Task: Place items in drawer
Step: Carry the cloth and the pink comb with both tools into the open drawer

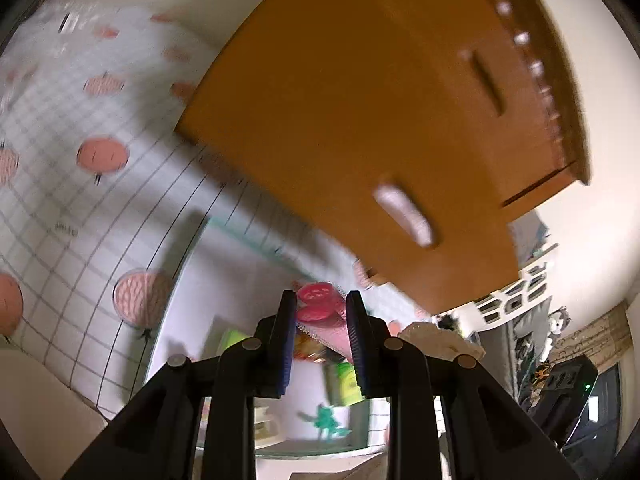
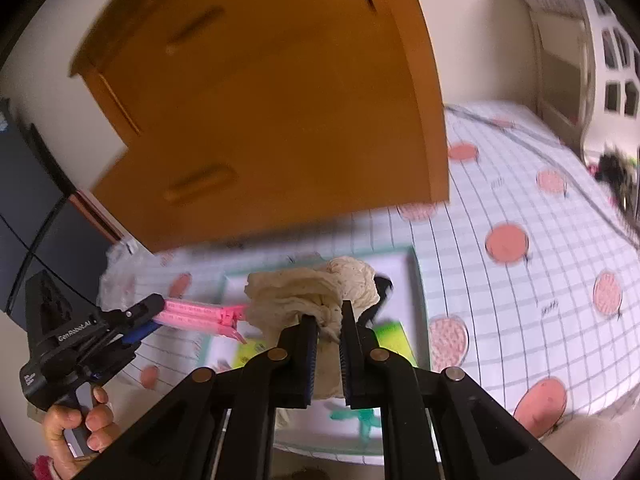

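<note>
My left gripper [image 1: 321, 307] is shut on a pink snack packet [image 1: 320, 309] with a zigzag edge; in the right wrist view that gripper [image 2: 158, 314] holds the same pink packet [image 2: 200, 315] out flat. My right gripper [image 2: 330, 318] is shut on a bunched cream cloth [image 2: 308, 294], and the cloth [image 1: 436, 340] shows at the right in the left wrist view. The orange wooden drawer cabinet [image 1: 360, 112] stands on the table ahead of both grippers; its drawers [image 2: 240, 120] with slot handles look closed. Both views are blurred by motion.
A white tray with a teal rim [image 2: 416, 280] lies under the grippers, holding green packets [image 2: 394, 336] and a green figure print. The checked tablecloth with pink strawberries [image 2: 520, 240] covers the table. A hand [image 2: 80, 428] grips the left tool. White shelving [image 2: 616, 60] stands beyond.
</note>
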{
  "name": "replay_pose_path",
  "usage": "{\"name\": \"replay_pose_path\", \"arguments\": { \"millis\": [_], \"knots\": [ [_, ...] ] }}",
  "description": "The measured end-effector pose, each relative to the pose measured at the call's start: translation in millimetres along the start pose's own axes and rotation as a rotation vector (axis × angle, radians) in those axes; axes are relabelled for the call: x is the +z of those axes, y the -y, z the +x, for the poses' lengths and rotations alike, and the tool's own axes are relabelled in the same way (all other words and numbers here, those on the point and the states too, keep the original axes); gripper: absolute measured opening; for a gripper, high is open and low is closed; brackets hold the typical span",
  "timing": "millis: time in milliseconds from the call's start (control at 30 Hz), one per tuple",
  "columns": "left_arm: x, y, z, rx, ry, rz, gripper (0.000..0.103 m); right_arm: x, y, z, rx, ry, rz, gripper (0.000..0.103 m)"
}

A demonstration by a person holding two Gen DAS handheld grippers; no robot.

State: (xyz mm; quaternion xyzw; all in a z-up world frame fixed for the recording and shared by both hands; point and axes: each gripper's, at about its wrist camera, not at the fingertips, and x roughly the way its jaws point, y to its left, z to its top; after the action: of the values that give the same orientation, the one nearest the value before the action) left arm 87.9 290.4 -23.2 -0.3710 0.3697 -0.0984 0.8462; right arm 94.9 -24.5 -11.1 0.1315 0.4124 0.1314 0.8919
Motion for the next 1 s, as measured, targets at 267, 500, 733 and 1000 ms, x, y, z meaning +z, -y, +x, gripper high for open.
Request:
{"name": "replay_pose_path", "arguments": {
  "millis": [267,500,733,1000],
  "knots": [
    [48.9,65.9,-52.7,-0.108,0.139,0.112,0.026,58.1,-39.1,-64.7,0.084,0.171,-0.068,0.010],
    [106.9,128.0,-84.2,-0.117,0.263,0.234,0.026,122.9,-66.7,-103.0,0.088,0.304,-0.134,0.010],
    [145.8,140.6,-82.5,-0.079,0.312,0.239,0.026,175.7,-79.3,-111.7,0.017,0.344,-0.192,0.010],
    [161.8,122.2,-44.3,-0.016,0.271,0.176,0.026,205.0,-74.3,-78.1,-0.053,0.296,-0.207,0.010]
  ]
}}
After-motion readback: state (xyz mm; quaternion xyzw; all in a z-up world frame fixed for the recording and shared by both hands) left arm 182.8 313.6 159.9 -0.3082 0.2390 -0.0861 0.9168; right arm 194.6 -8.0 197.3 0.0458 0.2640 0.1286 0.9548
